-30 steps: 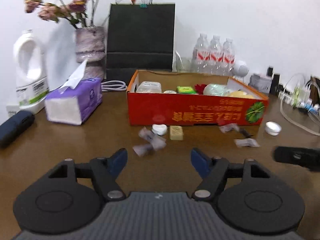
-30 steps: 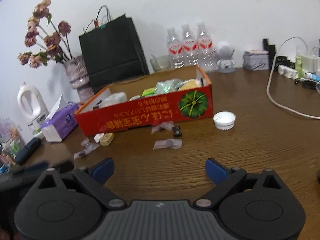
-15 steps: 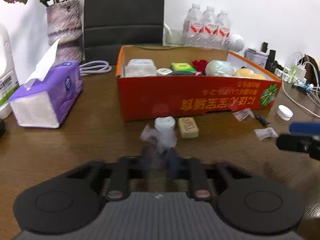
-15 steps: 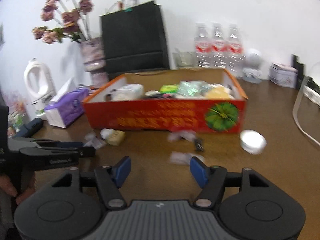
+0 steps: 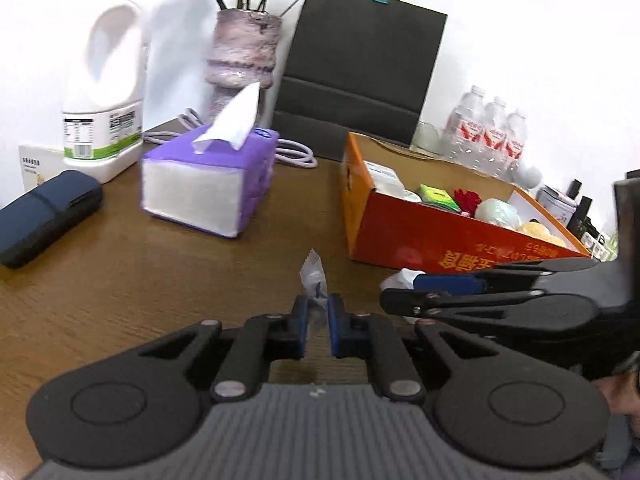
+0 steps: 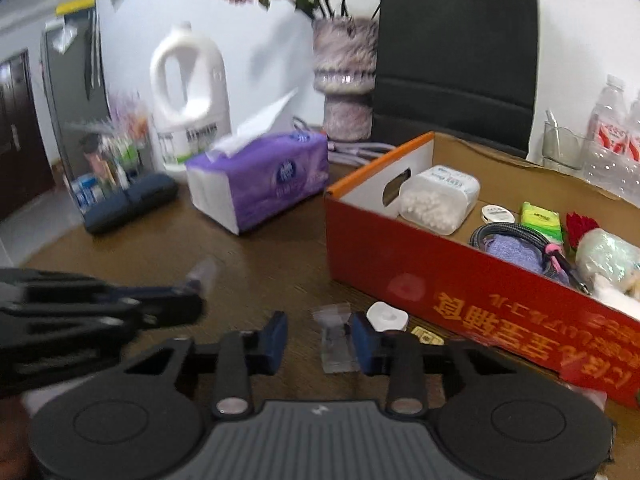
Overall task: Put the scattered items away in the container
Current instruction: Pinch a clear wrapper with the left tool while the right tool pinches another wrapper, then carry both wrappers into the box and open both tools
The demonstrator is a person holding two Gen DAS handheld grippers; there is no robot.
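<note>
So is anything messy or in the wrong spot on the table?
Yes. A clear wrapper, a white cap and a tan block lie on the table in front of the orange box, not inside it.

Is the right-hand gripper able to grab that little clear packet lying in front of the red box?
Probably yes. The clear packet already lies between the right gripper's jaws, which have just been closing, beside one blue pad; nothing blocks it, and the left gripper is off to the side.
</note>
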